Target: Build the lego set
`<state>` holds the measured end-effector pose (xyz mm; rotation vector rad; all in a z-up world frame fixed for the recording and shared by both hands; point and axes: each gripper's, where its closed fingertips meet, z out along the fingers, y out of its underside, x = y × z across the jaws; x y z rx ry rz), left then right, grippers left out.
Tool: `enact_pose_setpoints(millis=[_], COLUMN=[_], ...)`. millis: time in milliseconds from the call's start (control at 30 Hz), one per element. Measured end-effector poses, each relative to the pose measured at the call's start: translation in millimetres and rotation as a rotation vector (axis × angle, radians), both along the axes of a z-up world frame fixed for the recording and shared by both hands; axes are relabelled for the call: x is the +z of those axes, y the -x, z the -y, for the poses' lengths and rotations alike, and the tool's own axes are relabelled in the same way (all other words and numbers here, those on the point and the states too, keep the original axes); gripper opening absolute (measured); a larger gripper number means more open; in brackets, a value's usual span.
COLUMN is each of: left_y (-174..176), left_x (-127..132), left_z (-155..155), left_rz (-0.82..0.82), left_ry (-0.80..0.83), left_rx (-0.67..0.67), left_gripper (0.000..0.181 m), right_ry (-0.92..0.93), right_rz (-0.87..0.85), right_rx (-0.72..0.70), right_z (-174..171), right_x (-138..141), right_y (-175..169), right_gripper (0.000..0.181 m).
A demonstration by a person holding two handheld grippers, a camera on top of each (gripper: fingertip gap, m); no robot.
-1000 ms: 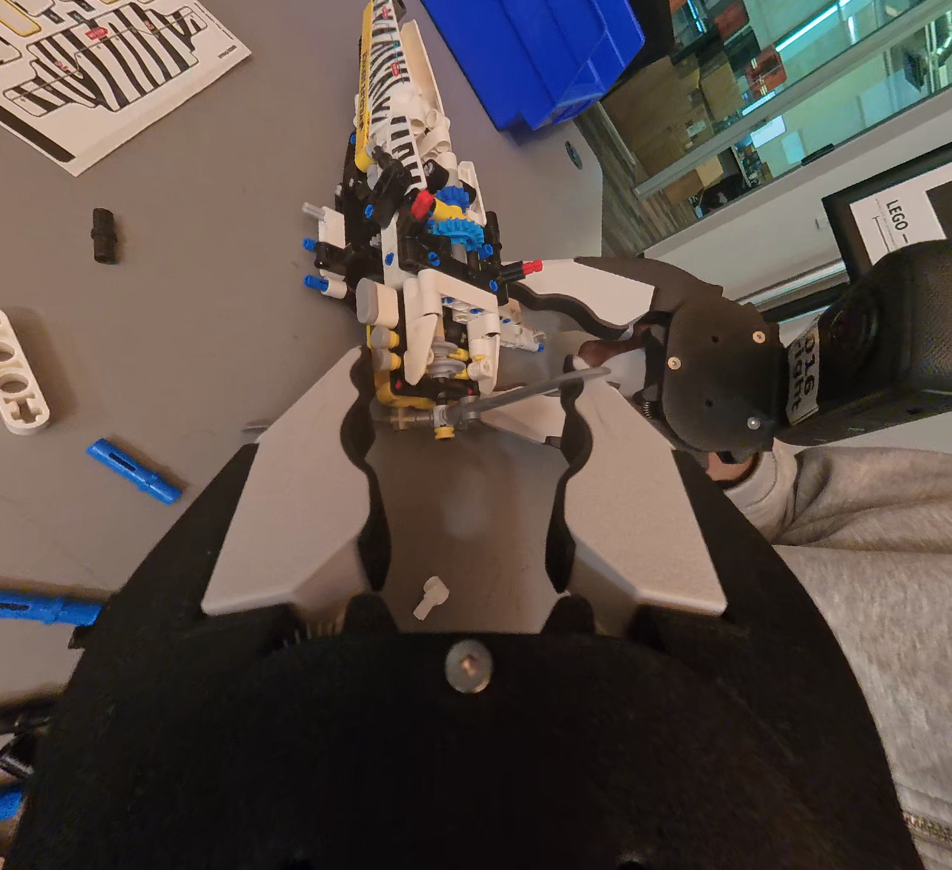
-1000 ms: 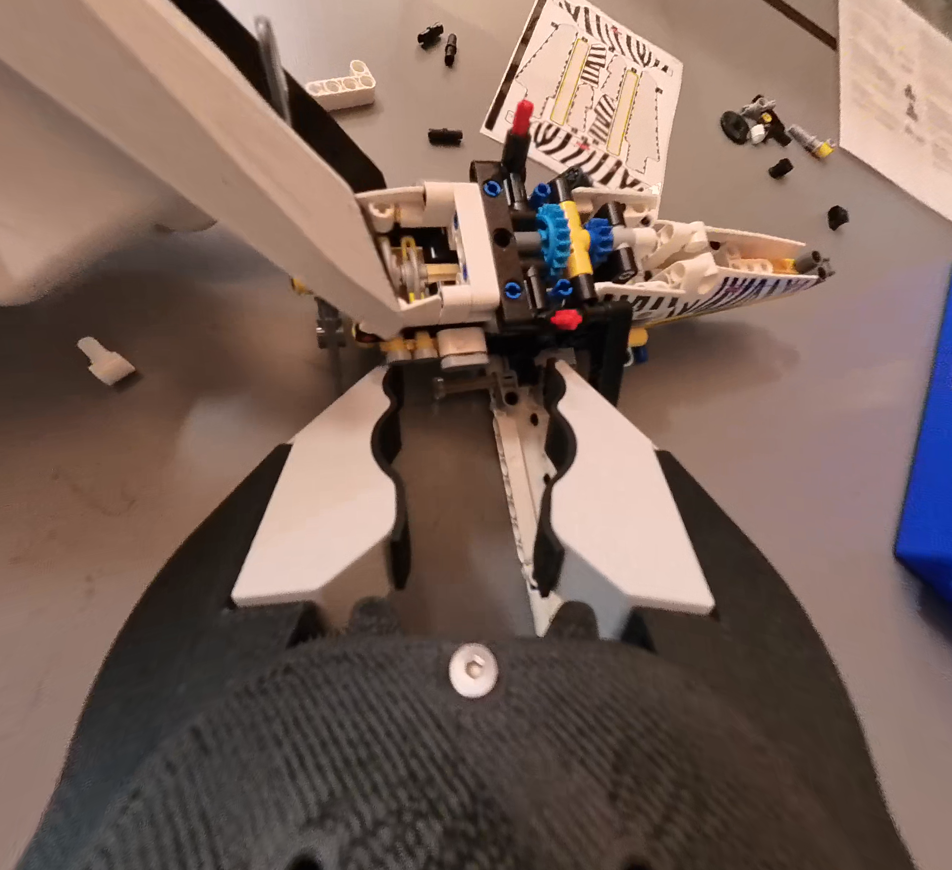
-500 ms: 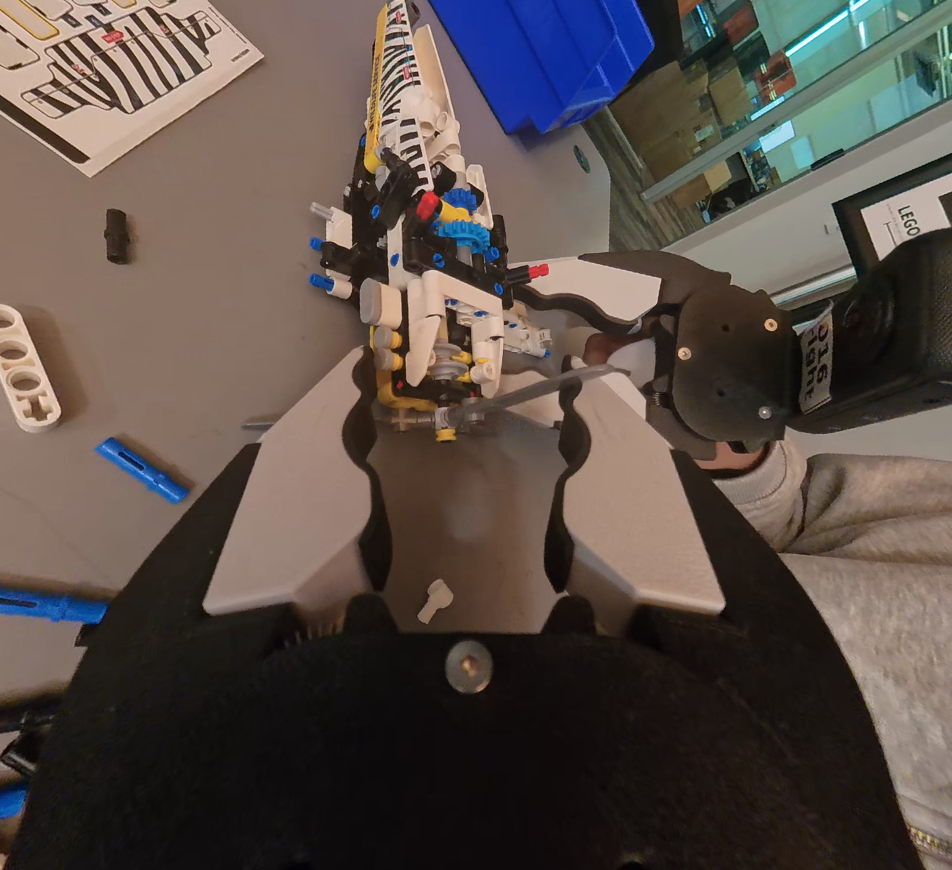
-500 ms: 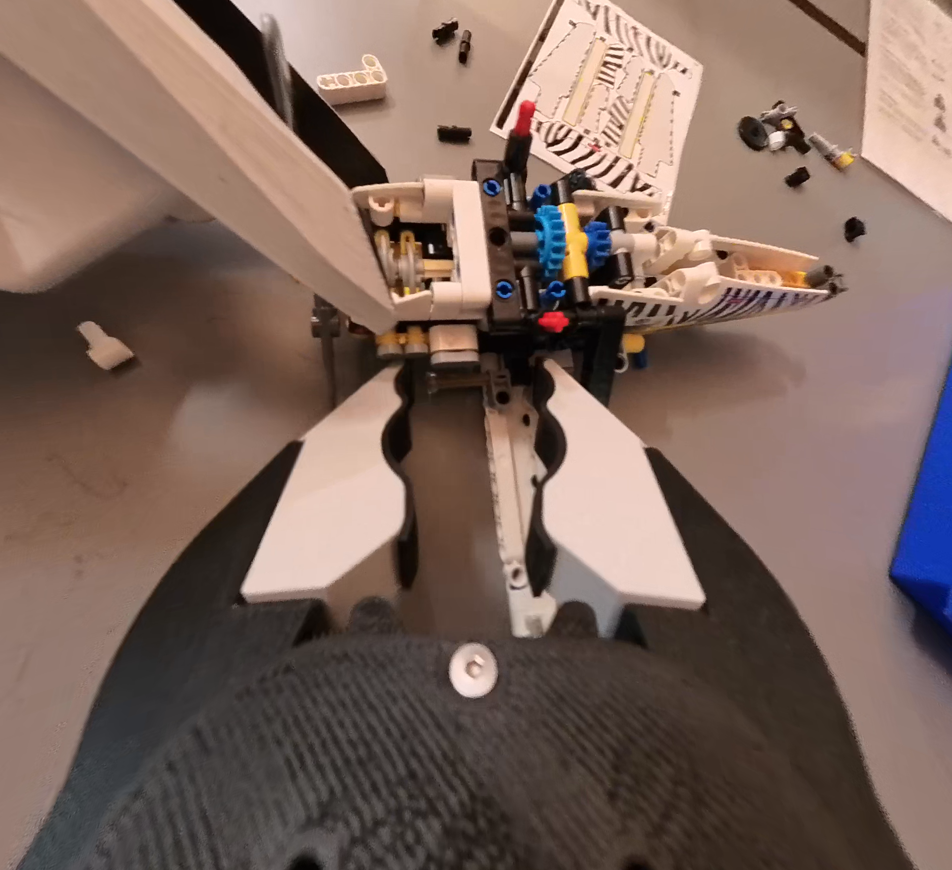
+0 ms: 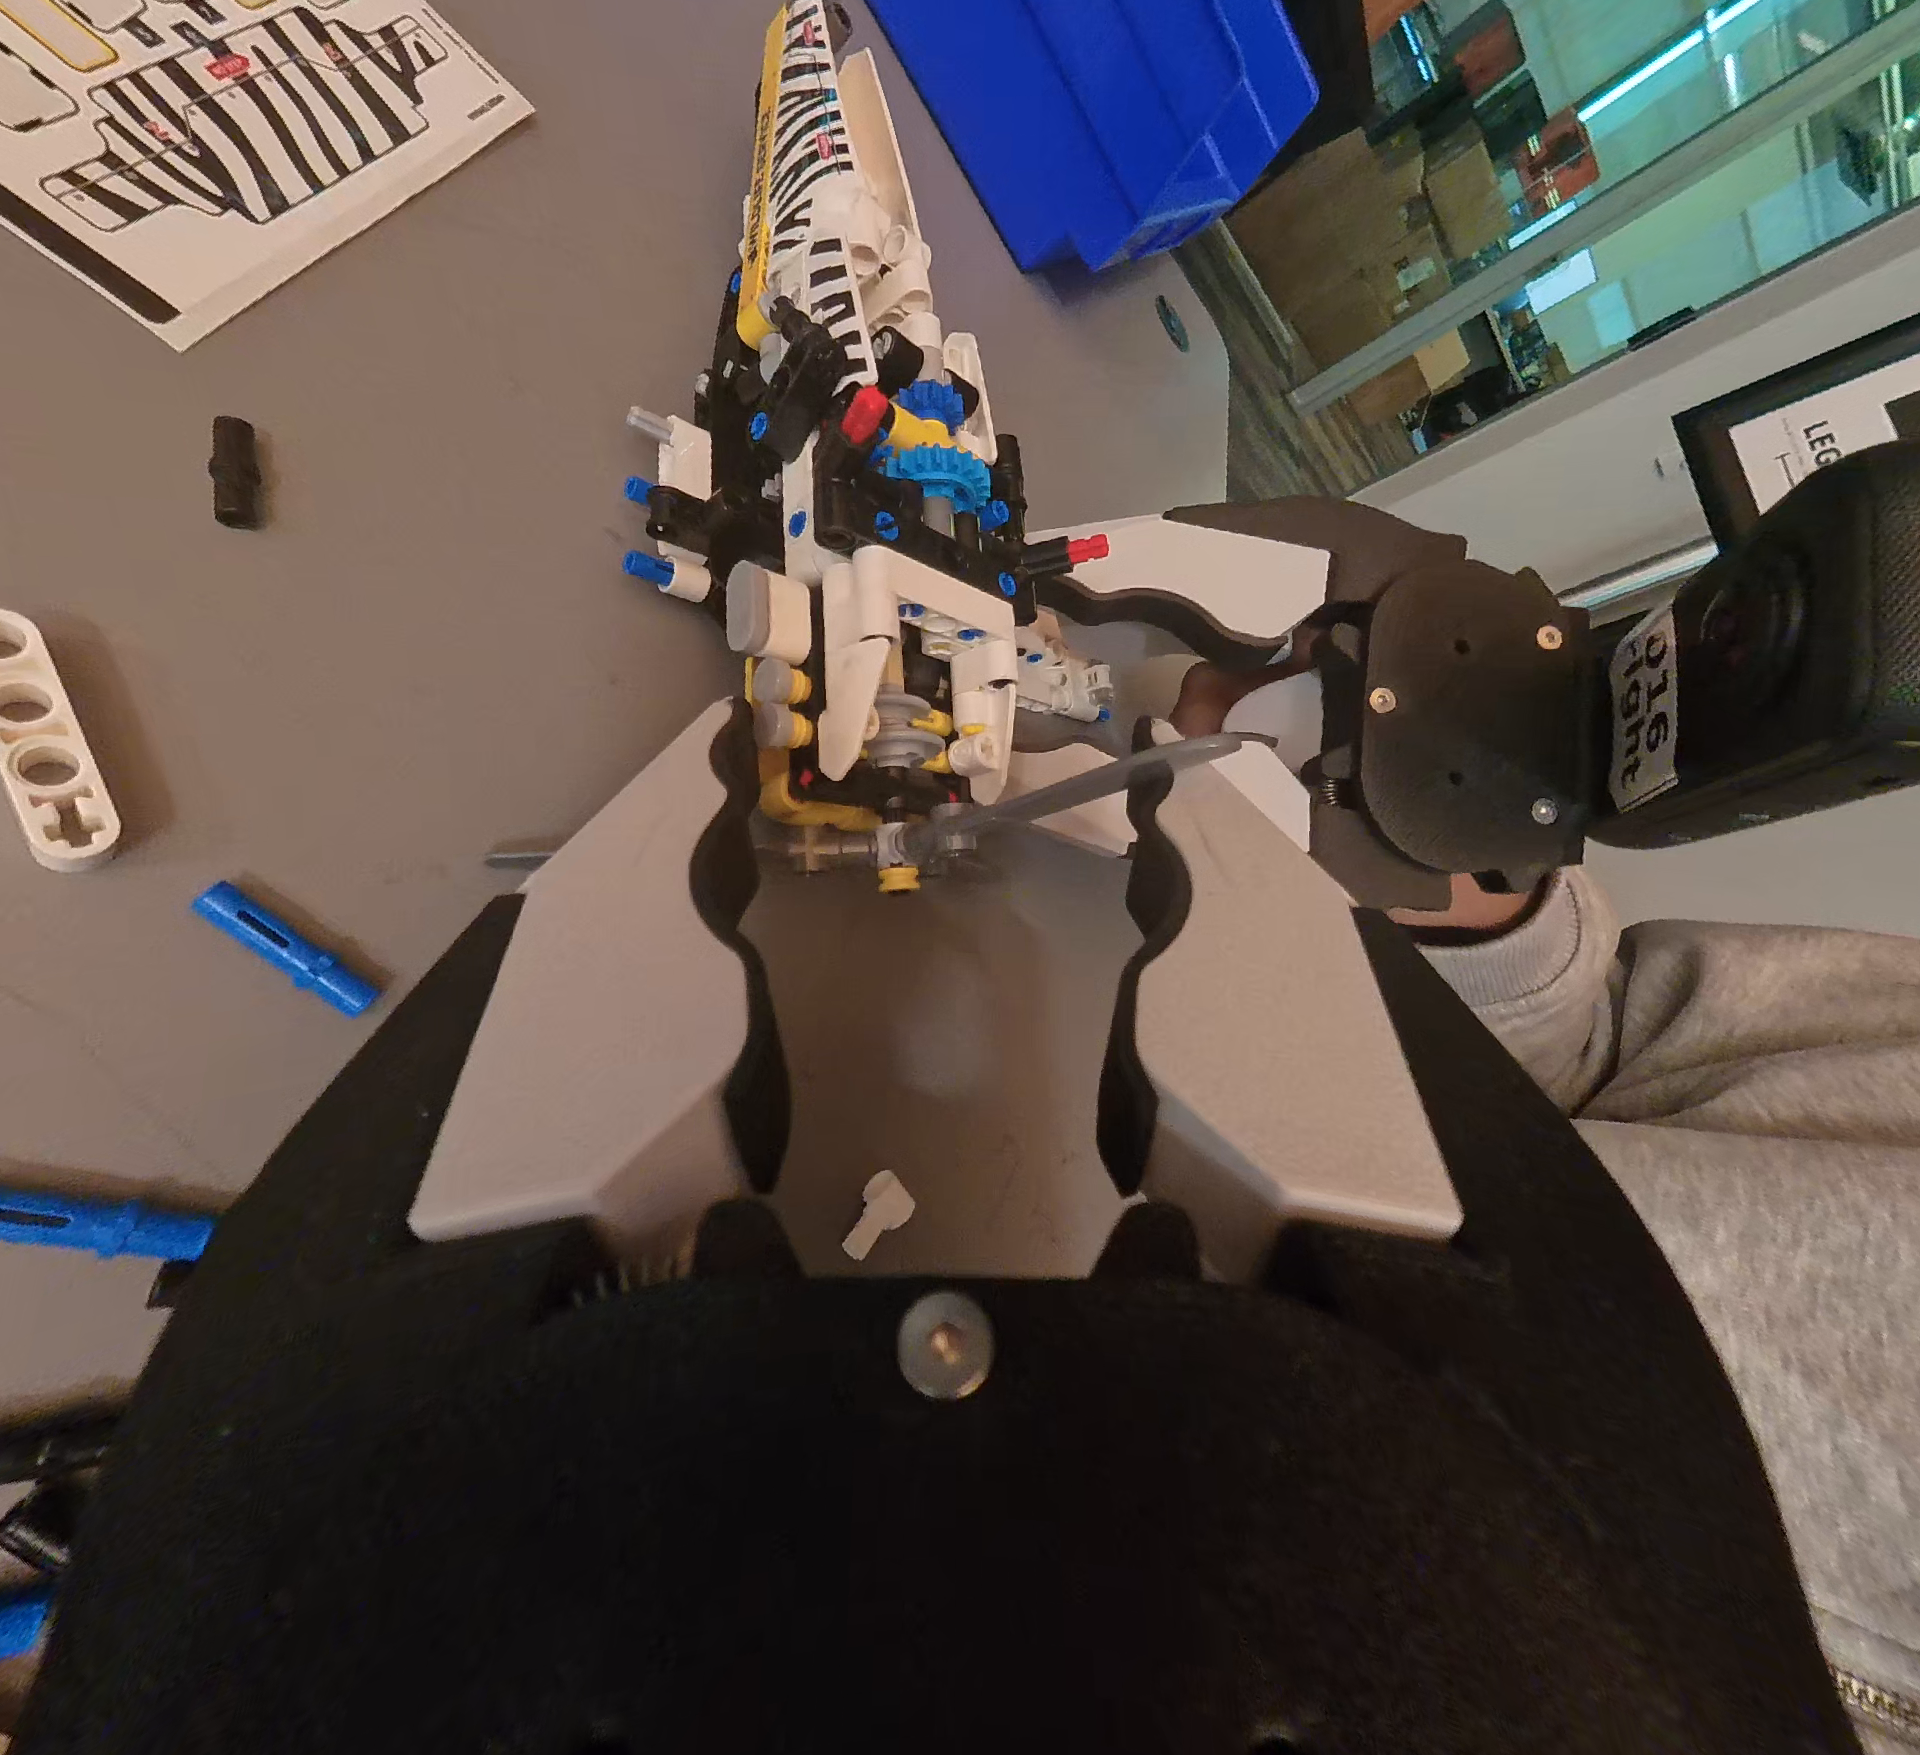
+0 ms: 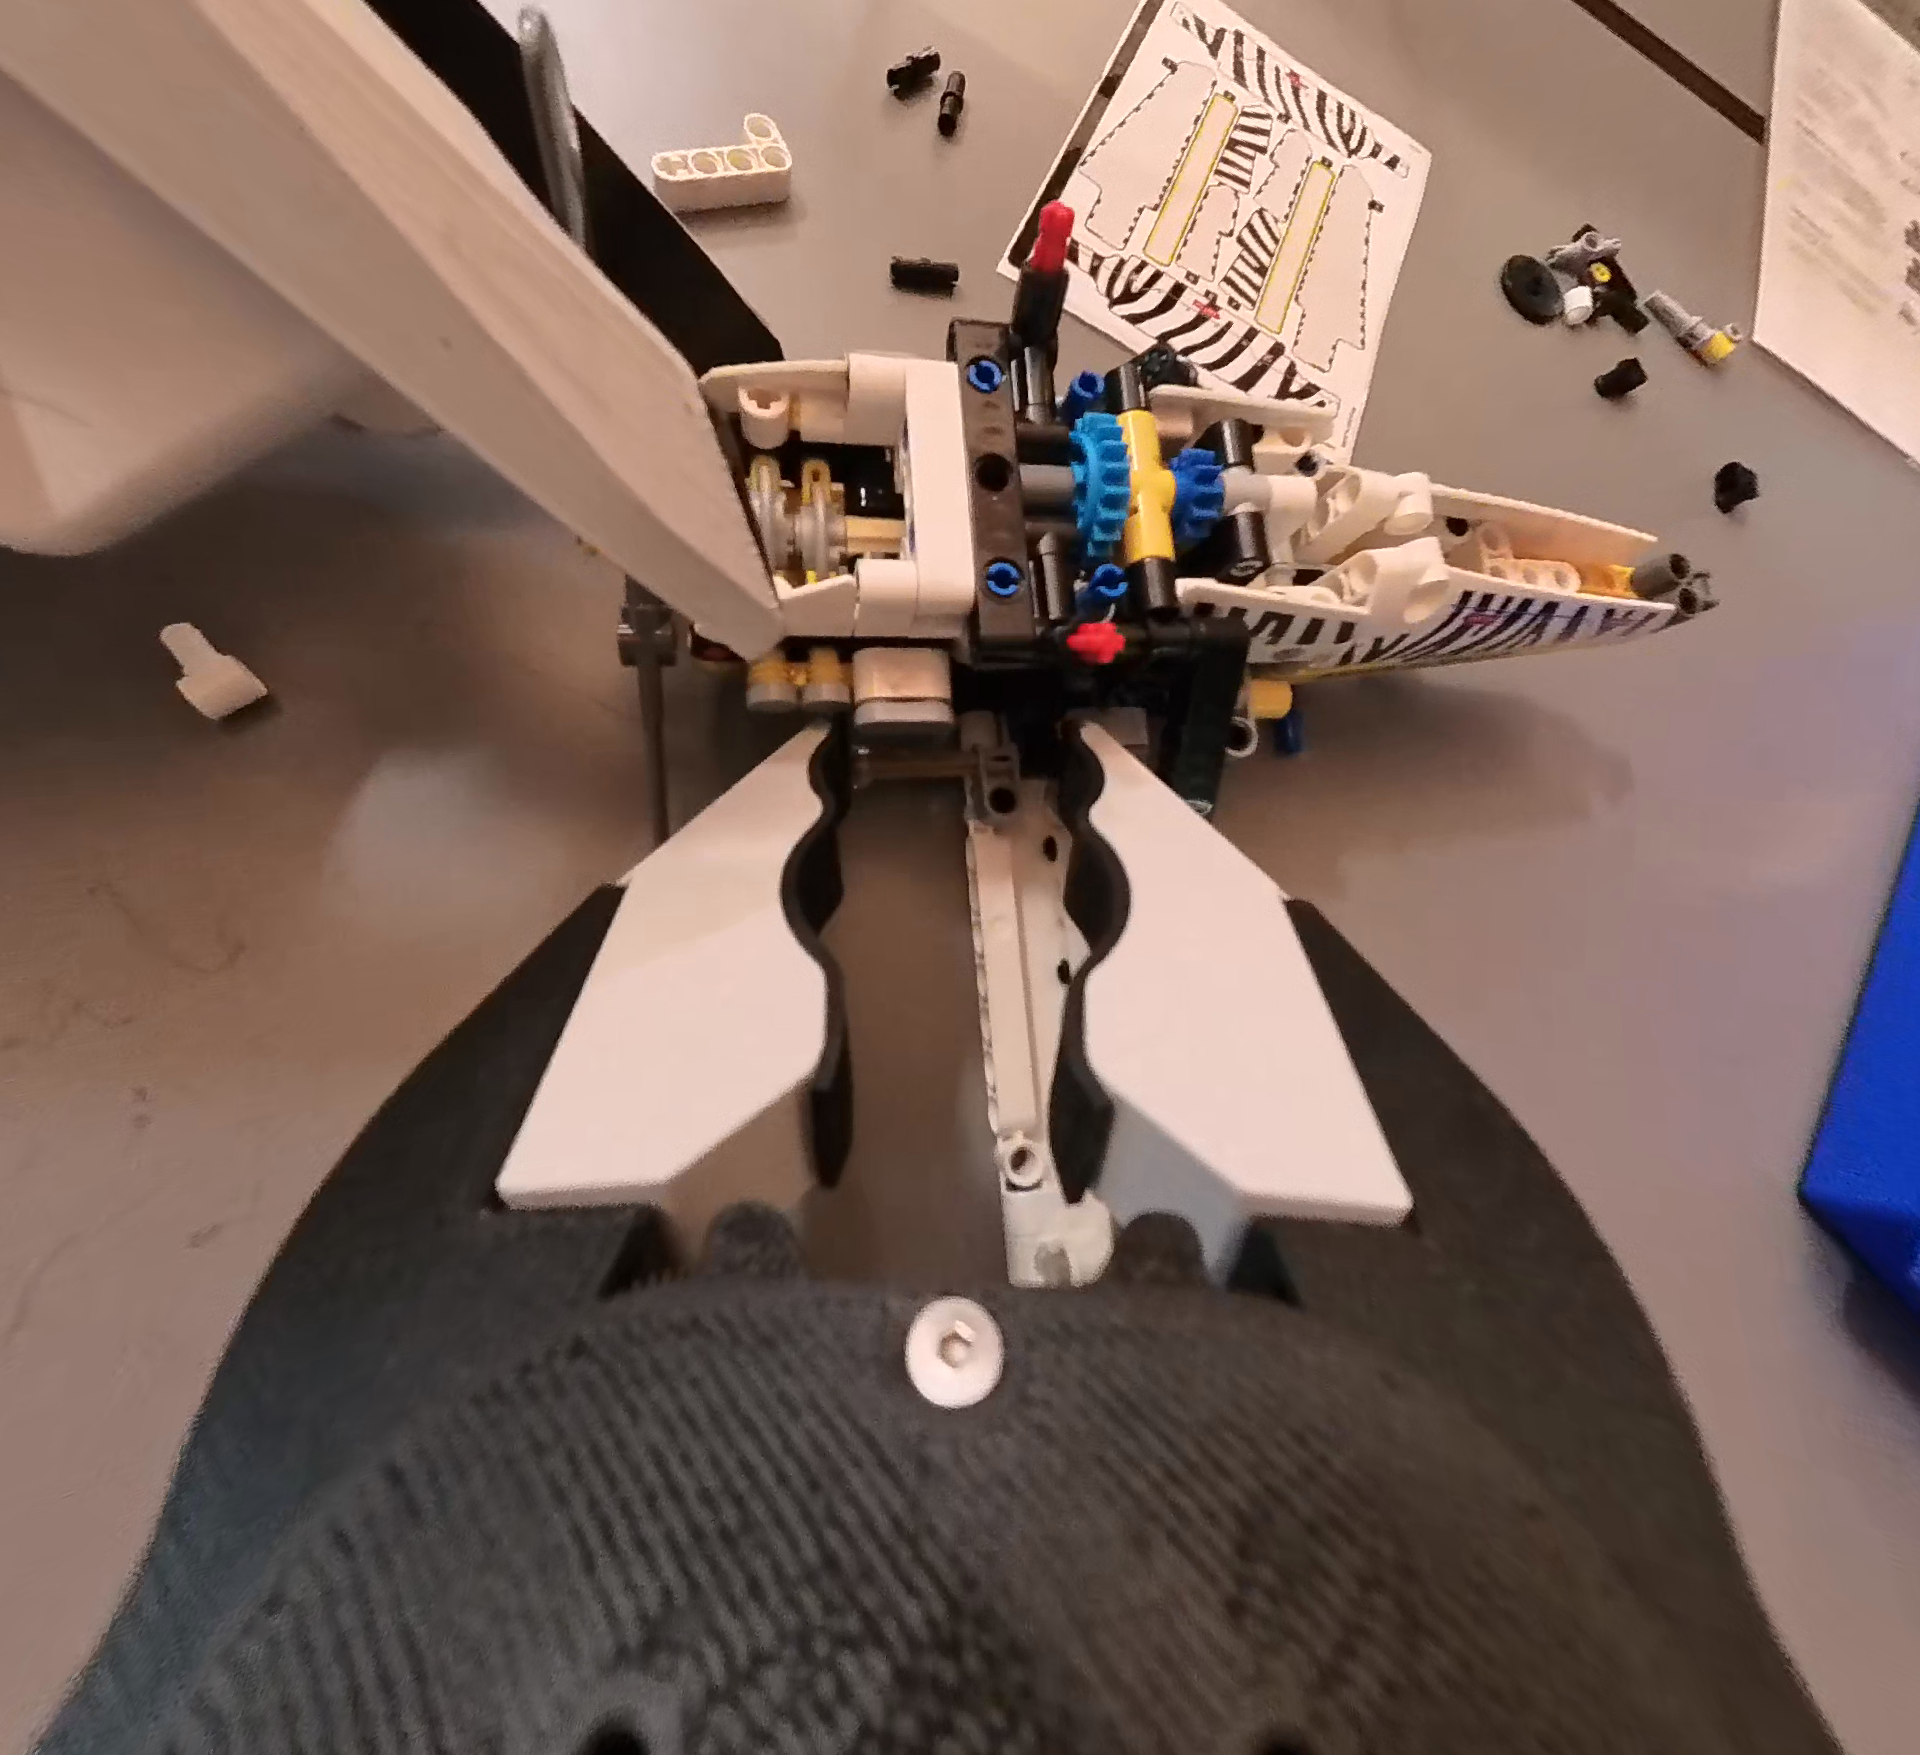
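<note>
The half-built lego model [image 5: 862, 583], white with zebra stripes, blue gears and black beams, lies on the grey table; it also shows in the right wrist view [image 6: 1091, 500]. My left gripper [image 5: 935, 791] is open, its tips either side of the model's near end, and the left tip touches it. A thin grey rod [image 5: 1081, 791] sticks out from that end across the right tip. My right gripper [image 6: 951, 744] is open at the model's side. A long white beam [image 6: 1023, 978] joined to the model lies between its jaws against the right pad. The left gripper's finger [image 6: 468, 251] lies over the model.
A zebra sticker sheet [image 5: 208, 74] and a blue bin [image 5: 1060, 43] lie beyond the model. Loose parts lie around: a white beam [image 5: 47, 760], a blue pin [image 5: 281, 947], a black pin [image 5: 237, 469], a small white piece [image 5: 878, 1212]. A grey sleeve [image 5: 1714, 1082] is at the right. My right fingertips sit around 5 centimetres from my left ones.
The right gripper has turned slightly, and the white beam now lies straighter along its right pad. The left gripper and the model have barely shifted.
</note>
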<state>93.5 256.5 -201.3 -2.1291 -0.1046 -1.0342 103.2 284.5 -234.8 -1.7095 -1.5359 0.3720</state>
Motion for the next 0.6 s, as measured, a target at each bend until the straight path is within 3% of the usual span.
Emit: enact_pose_setpoints(millis=[167, 267, 433, 600], left_y=[0, 0, 1, 1], left_x=[1, 1, 1, 1], left_z=[0, 0, 0, 0], left_rz=[0.006, 0.008, 0.009, 0.015], left_ry=[-0.002, 0.001, 0.000, 0.000], left_rx=[-0.001, -0.001, 0.001, 0.001], left_gripper=[0.070, 0.071, 0.071, 0.071], right_ry=[-0.023, -0.058, -0.134, -0.078], right_rz=[-0.013, -0.012, -0.036, -0.112], right_rx=[0.001, 0.030, 0.058, 0.062], right_z=[1, 7, 12, 14], right_x=[1, 3, 11, 19], right_y=[-1, -4, -12, -16], right_gripper=[0.040, 0.057, 0.063, 0.070])
